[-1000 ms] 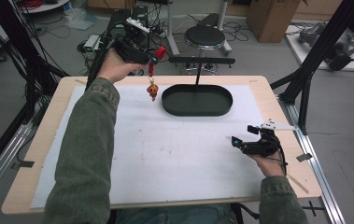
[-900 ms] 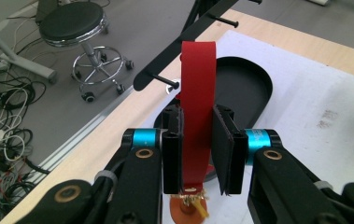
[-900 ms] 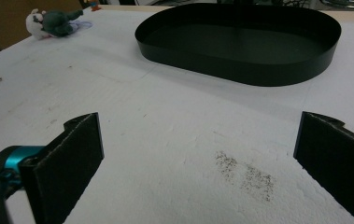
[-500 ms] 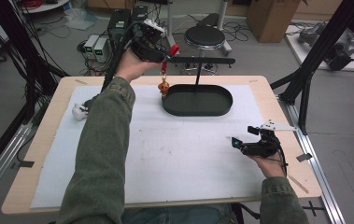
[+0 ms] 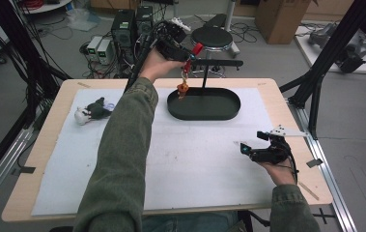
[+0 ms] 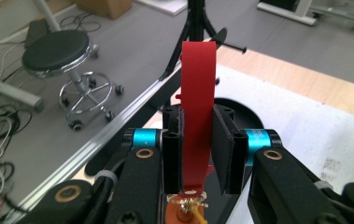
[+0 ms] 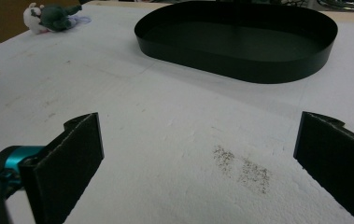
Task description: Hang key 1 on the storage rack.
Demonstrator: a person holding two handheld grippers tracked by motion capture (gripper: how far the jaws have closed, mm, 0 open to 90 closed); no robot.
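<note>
My left gripper (image 5: 190, 52) is raised over the far side of the table, shut on a red ribbon (image 5: 197, 48). In the left gripper view the ribbon (image 6: 198, 116) stands pinched between the two pads. An orange and gold charm (image 5: 183, 88) dangles from it above the left end of the black oval tray (image 5: 233, 110). A thin black stand (image 5: 204, 73) rises from the tray, with a horizontal bar (image 5: 218, 63) just right of the gripper. My right gripper (image 5: 254, 141) rests on the white mat at the right, open, with nothing between its jaws (image 7: 202, 144).
A small white and dark green plush toy (image 5: 91, 110) lies on the mat at the far left, also in the right gripper view (image 7: 53, 16). A black stool (image 5: 212, 36) and computer boxes stand on the floor behind the table. Black frame legs flank both sides.
My left hand has carried the ribbon and charm to the right and farther away, to above the tray's left end. The sleeve has uncovered the plush toy. The right gripper has not moved.
</note>
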